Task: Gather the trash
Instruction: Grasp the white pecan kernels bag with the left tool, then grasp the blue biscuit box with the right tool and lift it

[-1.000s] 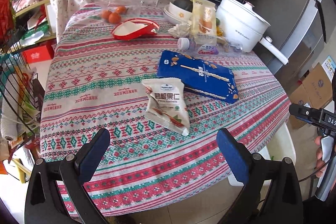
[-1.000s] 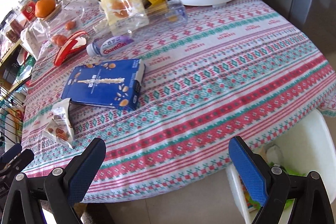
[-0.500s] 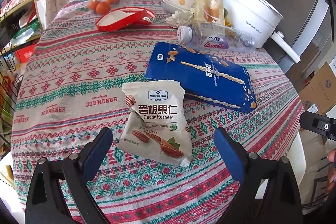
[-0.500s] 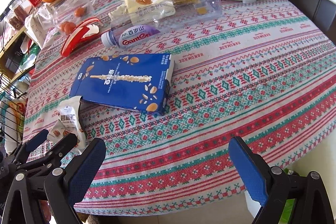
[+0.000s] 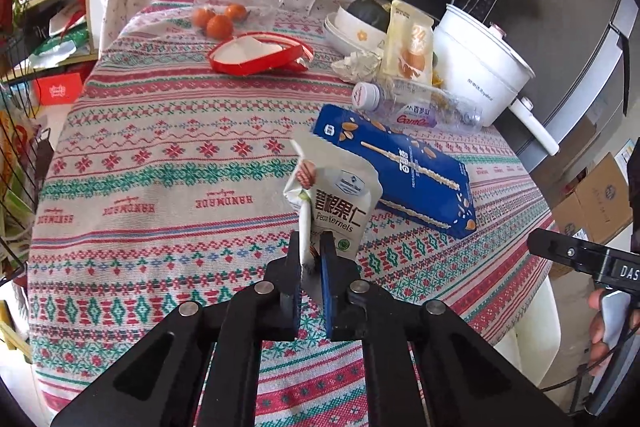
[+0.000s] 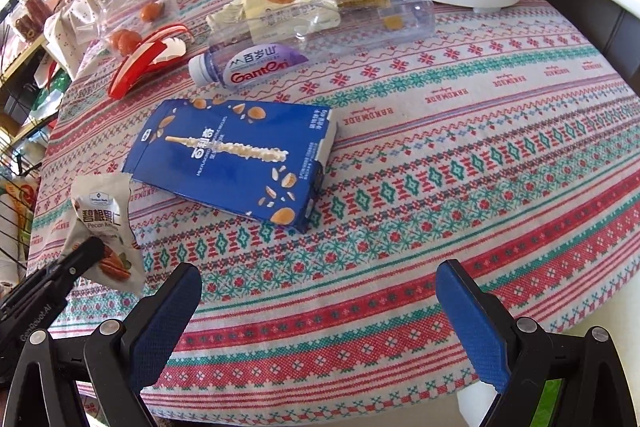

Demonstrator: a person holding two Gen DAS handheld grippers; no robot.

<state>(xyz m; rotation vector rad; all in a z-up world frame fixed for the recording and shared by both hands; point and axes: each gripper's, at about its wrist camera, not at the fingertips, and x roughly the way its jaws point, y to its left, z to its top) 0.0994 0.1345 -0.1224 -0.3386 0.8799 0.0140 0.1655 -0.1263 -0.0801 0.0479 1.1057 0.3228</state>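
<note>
Item in hand: pecan kernels packet (image 5: pixel 336 203), white foil, empty-looking and creased. Location: its lower edge pinched between the fingers of the left gripper (image 5: pixel 314 259), the rest standing up and forward of the fingertips, tilted, its bottom corner close over the patterned tablecloth (image 5: pixel 160 195); whether it has cleared the cloth cannot be told. Jaws: have just been closing and now press on the packet, wrapper between the pads. Right gripper (image 6: pixel 316 303): fingers spread wide, nothing between them, hovering over the near edge of the table. Ahead of its fingertips, lying flat: blue snack box (image 6: pixel 236 159); beyond that, a clear water bottle (image 6: pixel 304 39) on its side; both well apart from the pads. Step, as judged: first pickup made, carry not yet begun. Next move calls for lifting the packet clear and taking it to a bin; a white container (image 6: pixel 472 403) shows below the table edge, beside the right finger, possibly that bin. Risk: thin foil, edge grip, may slip.
</note>
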